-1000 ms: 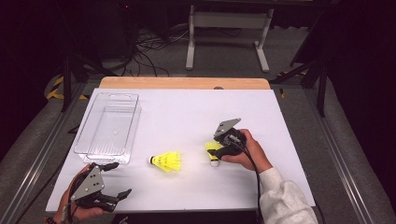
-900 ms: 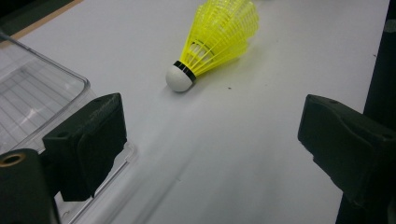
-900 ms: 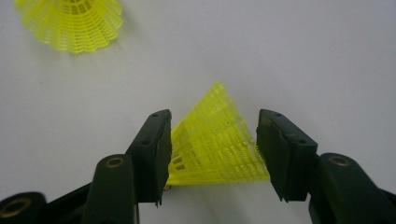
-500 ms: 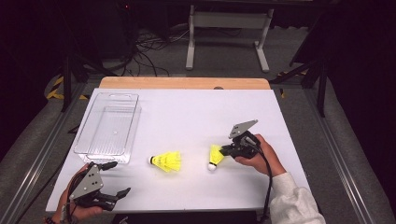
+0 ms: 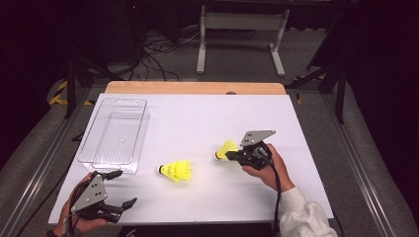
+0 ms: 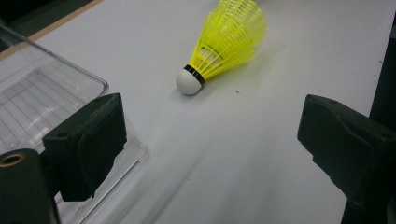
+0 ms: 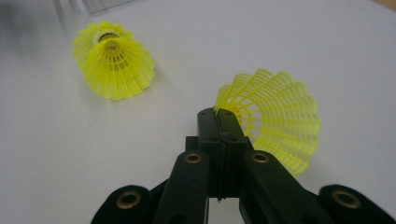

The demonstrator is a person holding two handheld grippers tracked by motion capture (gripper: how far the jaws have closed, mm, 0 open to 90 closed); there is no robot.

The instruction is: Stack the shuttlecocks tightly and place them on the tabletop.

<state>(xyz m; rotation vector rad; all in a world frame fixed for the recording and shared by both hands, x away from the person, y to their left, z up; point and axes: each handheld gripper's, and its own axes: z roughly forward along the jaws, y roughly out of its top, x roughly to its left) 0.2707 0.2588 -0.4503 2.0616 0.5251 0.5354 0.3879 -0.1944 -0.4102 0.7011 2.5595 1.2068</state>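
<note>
Yellow shuttlecock point(image 7: 273, 126) skirt pinched in right gripper point(image 7: 218, 116)

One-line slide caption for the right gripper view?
Right gripper shut on the skirt rim of one yellow shuttlecock; a second shuttlecock lies beyond on the white table.

gripper point(image 7: 218, 114): jaws pinching skirt rim of near shuttlecock point(image 7: 275, 116) | second shuttlecock point(image 7: 114, 60): lying apart, upper left
</note>
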